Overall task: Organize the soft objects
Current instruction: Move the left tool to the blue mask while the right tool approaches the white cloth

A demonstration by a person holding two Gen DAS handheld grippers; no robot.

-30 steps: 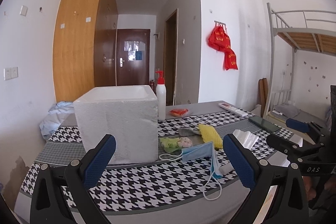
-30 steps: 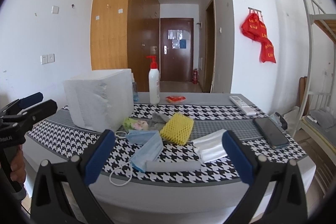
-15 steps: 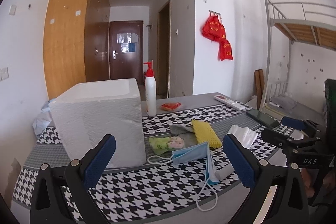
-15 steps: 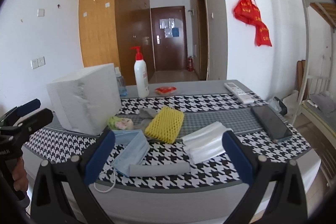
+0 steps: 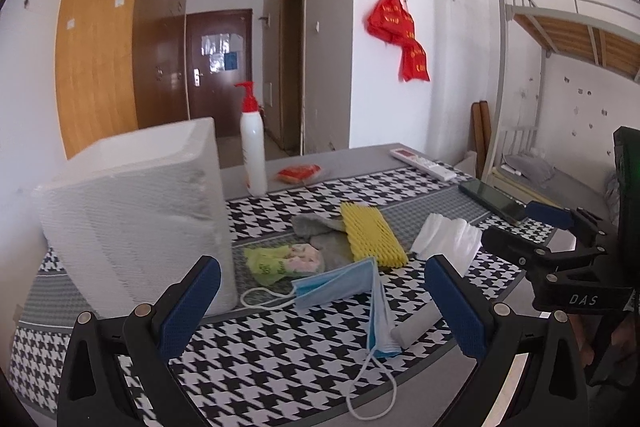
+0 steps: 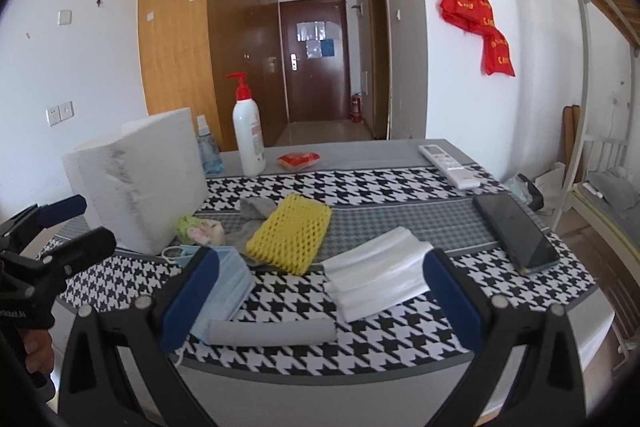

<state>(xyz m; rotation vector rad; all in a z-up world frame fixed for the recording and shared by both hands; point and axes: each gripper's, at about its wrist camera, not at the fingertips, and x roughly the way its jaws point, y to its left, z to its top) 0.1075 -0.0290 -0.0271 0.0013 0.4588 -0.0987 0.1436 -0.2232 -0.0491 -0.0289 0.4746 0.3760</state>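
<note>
1. My left gripper (image 5: 320, 311) is spread wide and holds nothing; it hangs above the near edge of the table (image 5: 256, 383).
2. My right gripper (image 6: 320, 303) is also spread wide and empty, at the near edge farther right.
3. Between the left fingers I see a blue mask (image 5: 340, 287), with a second one draped toward the near edge, its loop trailing.
4. A grey roll (image 6: 272, 333) lies just near the masks, touching them.
5. A yellow mesh pad (image 6: 290, 233) lies mid-table, resting partly on a grey cloth (image 6: 252, 211).
6. A small green and pink bundle (image 5: 282, 261) sits just right of the white foam box (image 5: 136, 215), which stands at the left.
7. A white foam sheet (image 6: 376, 279) lies right of the pad, near the right gripper's right finger.
8. Farther off stand a pump bottle (image 6: 248, 131) and a red packet (image 6: 300, 159); a remote (image 6: 448, 165) and a phone (image 6: 514, 233) lie at the right.
</note>
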